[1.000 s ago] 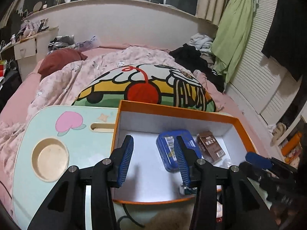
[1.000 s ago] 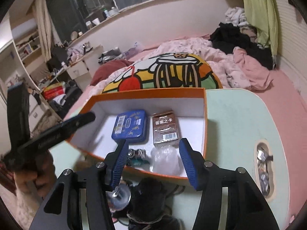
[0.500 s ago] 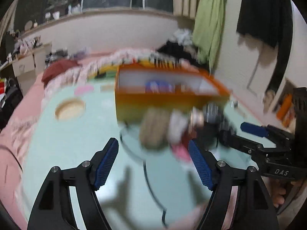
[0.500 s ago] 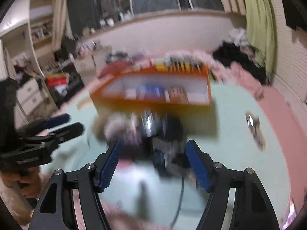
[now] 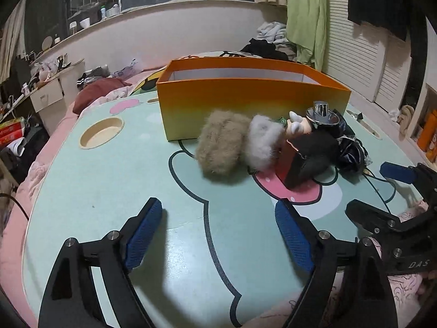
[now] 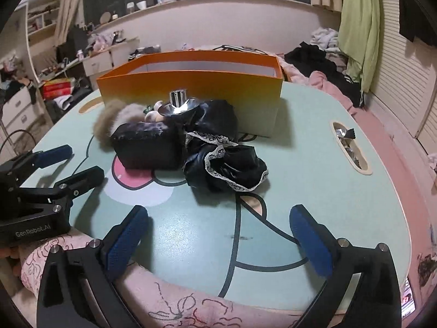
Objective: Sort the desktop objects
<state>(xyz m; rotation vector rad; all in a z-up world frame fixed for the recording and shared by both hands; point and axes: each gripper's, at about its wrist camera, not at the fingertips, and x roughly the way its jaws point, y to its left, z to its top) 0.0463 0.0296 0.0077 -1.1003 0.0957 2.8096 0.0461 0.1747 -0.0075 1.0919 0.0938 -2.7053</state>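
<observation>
left wrist — low over near edge of table (image 5: 82, 191), facing box (image 5: 245, 104) at upper centre | right wrist — same height, facing box (image 6: 191, 82) from its right | shared: pile (image 5: 259, 142) at centre, each other's gripper at frame edge

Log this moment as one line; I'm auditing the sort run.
left gripper: opening, empty | right gripper: opening, empty | pile beside orange box: untouched

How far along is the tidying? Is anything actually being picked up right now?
Nothing visibly sorted: from this low angle the orange box hides its inside. Nothing in hand: left gripper and right gripper hang empty, jaws opening. Left: tan fluff, grey fluff, dark box, black cloth, chrome piece.
</observation>
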